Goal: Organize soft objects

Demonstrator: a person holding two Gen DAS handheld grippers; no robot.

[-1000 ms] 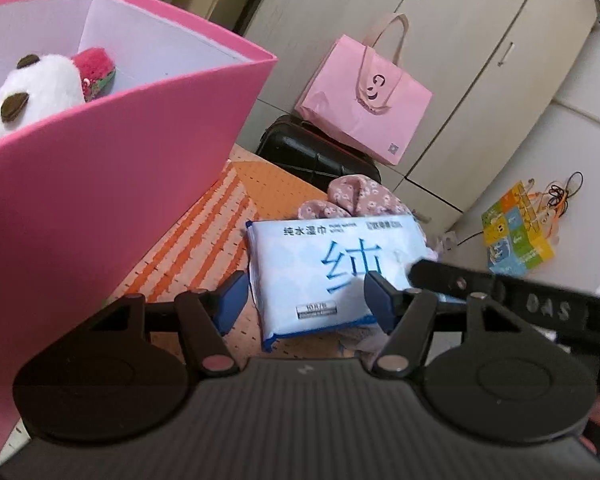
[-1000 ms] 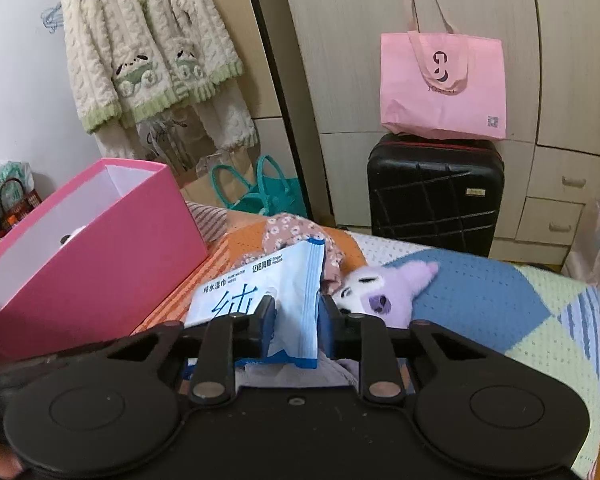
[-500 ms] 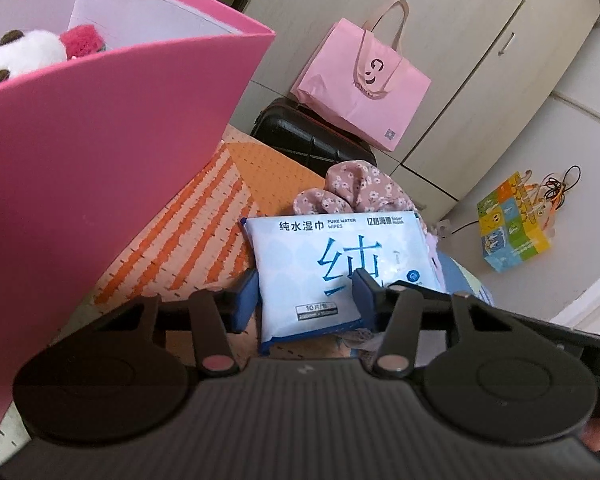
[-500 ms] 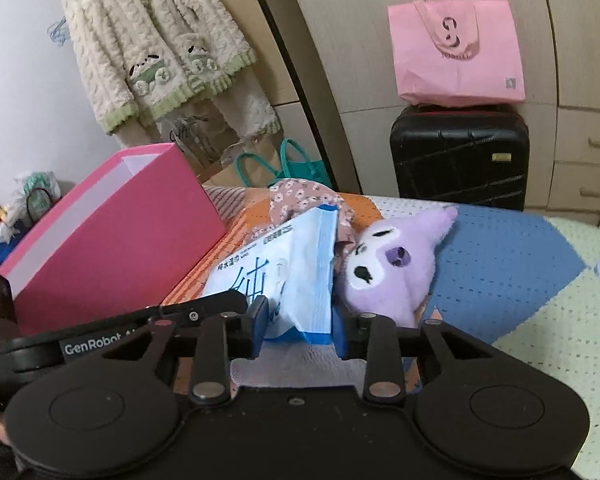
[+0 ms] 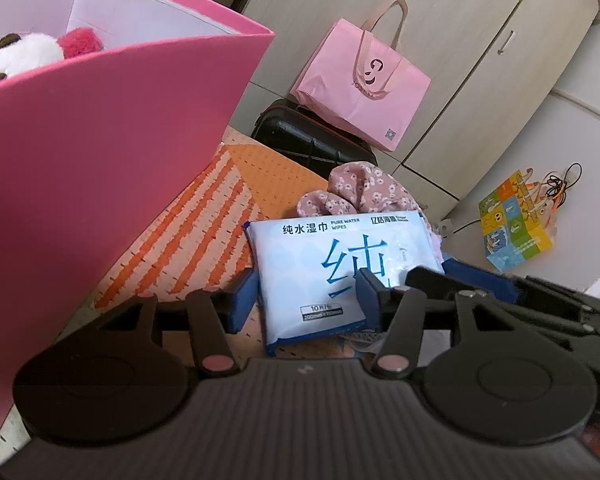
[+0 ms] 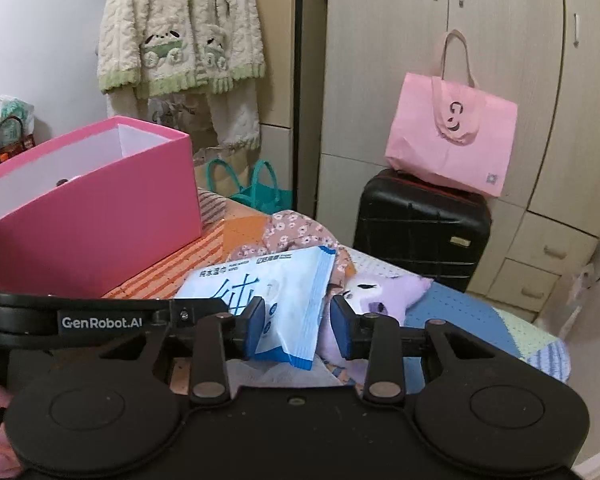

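While the wipes pack [image 5: 340,272] lies face-up on the orange striped blanket [image 5: 204,240] in the left wrist view, showing its pale blue front, a large blue character and a dark blue sealed edge, the right wrist view catches the same pack [image 6: 284,300] edge-on, its crimped side rising between the two blue pads. Around the pack, the left gripper [image 5: 304,300] stands with its jaws apart, one pad at the pack's left edge and the other over its lower right part; whether either pad touches the wrapper cannot be told. Across the pack's opposite end, the right gripper [image 6: 298,322] also has its jaws apart, the left pad against the wrapper and the right pad clear of it. Just behind the pack sits a bundle of pink floral cloth [image 5: 360,192]. Only the right wrist view shows the purple plush [image 6: 384,292] beside the pack on the blue patch. Left of the pack stands the pink box [image 5: 100,152]; the left wrist view alone reveals a white and red plush [image 5: 32,52] inside it. Beyond the pack, a pink tote bag [image 6: 452,136] rests on a black suitcase [image 6: 420,228].
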